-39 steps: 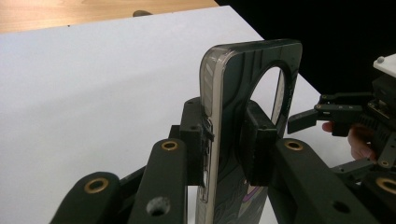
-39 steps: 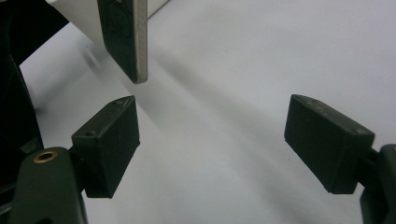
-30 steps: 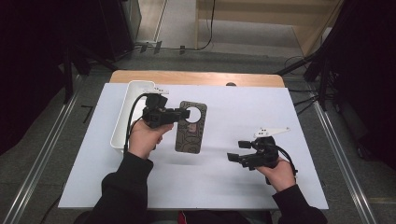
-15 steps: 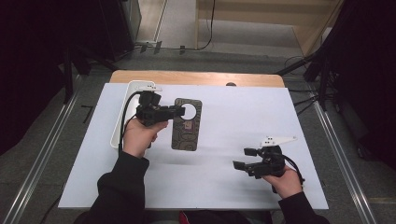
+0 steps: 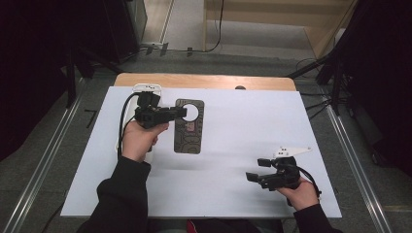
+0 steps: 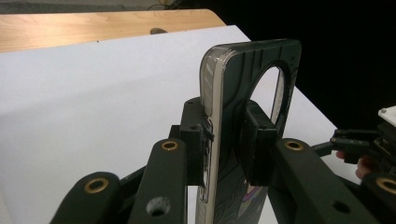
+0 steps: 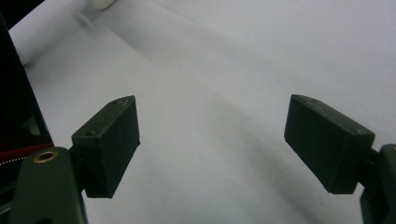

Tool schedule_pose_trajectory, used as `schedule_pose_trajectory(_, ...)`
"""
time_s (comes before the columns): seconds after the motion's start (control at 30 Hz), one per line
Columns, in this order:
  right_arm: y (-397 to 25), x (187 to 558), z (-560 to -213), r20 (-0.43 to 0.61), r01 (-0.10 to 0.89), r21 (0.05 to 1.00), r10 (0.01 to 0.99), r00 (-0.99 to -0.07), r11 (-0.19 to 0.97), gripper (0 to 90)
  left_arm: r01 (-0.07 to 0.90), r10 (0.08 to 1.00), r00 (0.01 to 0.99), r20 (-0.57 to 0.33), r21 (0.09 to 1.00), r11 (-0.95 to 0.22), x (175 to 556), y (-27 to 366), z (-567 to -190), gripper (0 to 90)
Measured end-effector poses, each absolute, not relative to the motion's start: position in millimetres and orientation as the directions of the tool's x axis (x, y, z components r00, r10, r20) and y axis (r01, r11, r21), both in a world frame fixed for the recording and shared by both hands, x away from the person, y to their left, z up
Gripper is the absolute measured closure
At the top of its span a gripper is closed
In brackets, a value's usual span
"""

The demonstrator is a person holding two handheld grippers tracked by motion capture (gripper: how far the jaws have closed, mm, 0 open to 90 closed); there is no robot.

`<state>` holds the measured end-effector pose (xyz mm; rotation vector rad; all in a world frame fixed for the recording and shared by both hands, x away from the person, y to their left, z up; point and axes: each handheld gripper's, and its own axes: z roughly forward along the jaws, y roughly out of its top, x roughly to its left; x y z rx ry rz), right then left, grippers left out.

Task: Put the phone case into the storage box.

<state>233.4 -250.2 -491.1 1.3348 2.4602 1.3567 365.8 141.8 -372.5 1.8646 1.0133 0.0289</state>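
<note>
one phone case (image 6: 243,93) between left jaws

Phone case (image 5: 189,127): dark, rectangular, rounded corners, with a large round cut-out near its top end and a pale clear rim along one long edge (image 6: 211,93). Faint line pattern and a small reddish patch on its face. Pinched at the upper end, beside the cut-out, between the jaws of the left gripper (image 5: 180,112); its length extends away from the gripper toward the person.
</note>
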Motion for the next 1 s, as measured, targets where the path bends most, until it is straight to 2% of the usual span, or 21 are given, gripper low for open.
schedule_pose_trajectory(1.0, -252, 231, -496, 0.348, 0.662, 0.704, 0.689, -0.636, 0.255, 17.0, 0.637, 0.676, 0.62, -0.398, 0.758, -0.139, 381, 180, -364, 73.4)
